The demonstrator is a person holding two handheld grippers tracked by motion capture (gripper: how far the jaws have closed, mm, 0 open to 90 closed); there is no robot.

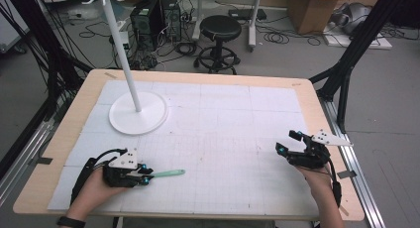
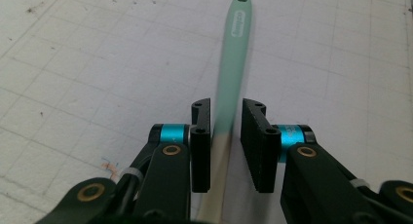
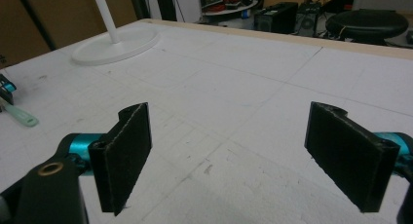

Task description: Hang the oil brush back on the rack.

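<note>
A mint-green utensil [image 1: 167, 174] with a hole in its handle end [image 2: 235, 34] lies on the white mat at the front left. My left gripper [image 1: 147, 177] is low over it. Its jaws stand close on either side of the handle. The left pad [image 2: 201, 146] touches the handle, and a thin gap shows at the right pad [image 2: 256, 146]. The part of the utensil near the camera looks cream and blurred. My right gripper [image 1: 288, 141] hovers at the front right with its jaws wide apart and nothing between the pads [image 3: 124, 156]. The utensil's tip [image 3: 22, 118] lies far to its left.
A white stand with a round base [image 1: 137, 114] and a tall pole [image 1: 121, 44] rises at the back left of the mat; hooks crown its top. The wooden table rim [image 1: 307, 84] frames the gridded mat. Beyond it stand a black stool [image 1: 220, 29], computer cases and cables.
</note>
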